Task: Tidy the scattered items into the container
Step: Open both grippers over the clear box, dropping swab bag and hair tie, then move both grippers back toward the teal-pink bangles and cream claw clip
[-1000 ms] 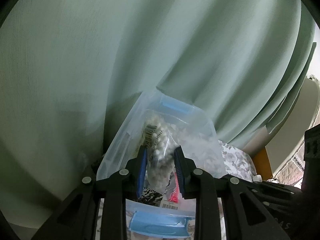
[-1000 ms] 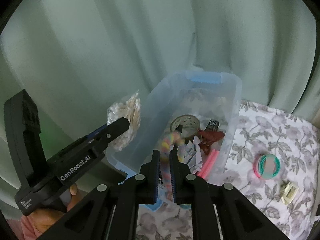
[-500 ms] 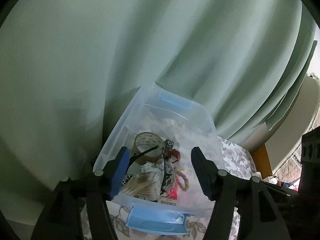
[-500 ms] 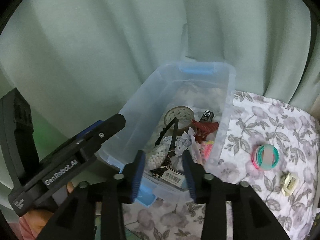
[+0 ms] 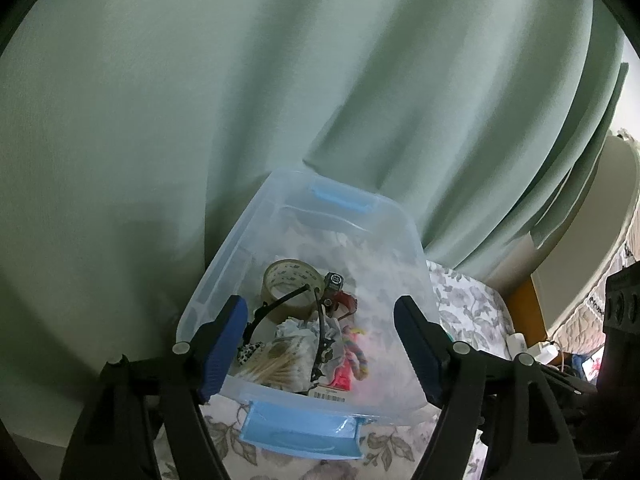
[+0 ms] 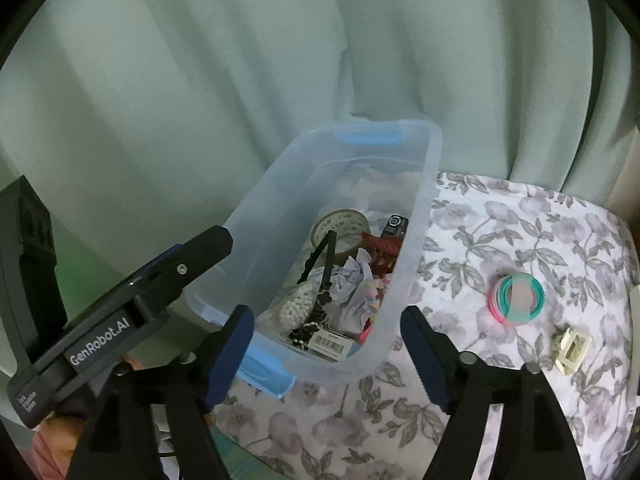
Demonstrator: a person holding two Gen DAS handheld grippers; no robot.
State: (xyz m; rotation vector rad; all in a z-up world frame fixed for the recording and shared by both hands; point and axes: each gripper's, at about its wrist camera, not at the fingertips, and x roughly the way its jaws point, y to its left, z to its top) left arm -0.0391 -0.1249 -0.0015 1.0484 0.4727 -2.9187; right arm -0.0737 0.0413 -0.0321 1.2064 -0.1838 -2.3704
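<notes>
A second ago your left gripper [image 5: 318, 344] was clamped on a clear bag of cotton swabs [image 5: 280, 366] above the container [image 5: 224, 256]; now its jaws are spreading apart with nothing between the pads, and the bag lies inside the bin at its near end. Your right gripper [image 6: 326, 350] was pinched on a rainbow-coloured braided cord [image 5: 357, 354]; its jaws are likewise opening and empty, and the cord rests in the bin by a pink item. Both hands have barely shifted over the bin.

The clear plastic container with blue handles sits on the floral cloth [image 6: 520, 232] against the green curtain [image 5: 280, 80]. In it you can make out a roll of tape [image 6: 342, 226], black-framed glasses [image 5: 280, 304], a red clip [image 6: 384, 246], crumpled paper [image 6: 352, 280] and a barcode label [image 6: 330, 344].

Outside the bin, well to its right on the cloth, lie a stack of pink and teal rings [image 6: 516, 296] and a small cream-coloured piece [image 6: 572, 350] whose kind is hard to tell.

The bin's near wall blurs the lower contents, and your right view shows only the side of the left gripper's body. A bit of the hand holding it shows at the bottom left corner [image 6: 60, 440], mostly cut off.
</notes>
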